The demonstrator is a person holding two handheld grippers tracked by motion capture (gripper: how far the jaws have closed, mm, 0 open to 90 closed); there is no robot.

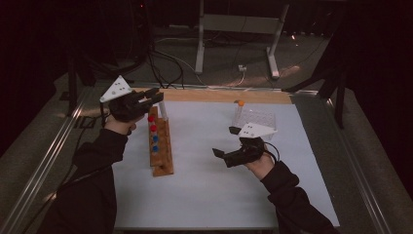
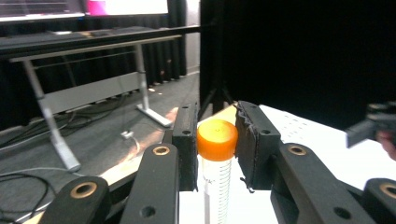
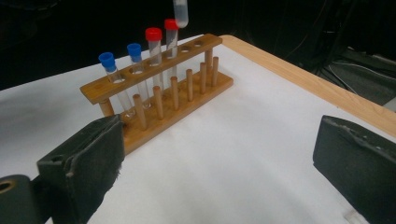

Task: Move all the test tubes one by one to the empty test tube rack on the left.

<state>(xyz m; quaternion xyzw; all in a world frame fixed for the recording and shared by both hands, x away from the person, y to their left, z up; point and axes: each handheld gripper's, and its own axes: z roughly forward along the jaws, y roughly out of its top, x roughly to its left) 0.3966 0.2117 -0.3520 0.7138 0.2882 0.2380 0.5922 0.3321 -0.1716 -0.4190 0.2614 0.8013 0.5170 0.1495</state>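
White paper covers the table in front of me, with dark floor and a desk frame beyond its far wooden edge. Nearest, my right gripper hangs over the bare paper with its jaws spread wide and nothing between them. Farther off sits the wooden rack, carrying two blue-capped and two red-capped tubes, its far holes free. Past those, my left gripper is clamped on the orange-capped tube, pads pressing just under the cap, and the tube hangs upright with its rounded tip above the rack's far end. Behind my right hand stands a clear plastic tray. To seat the tube well, I judge I should keep it vertical, line its tip over the free hole beside the red caps, lower straight, and loosen only once it rests.
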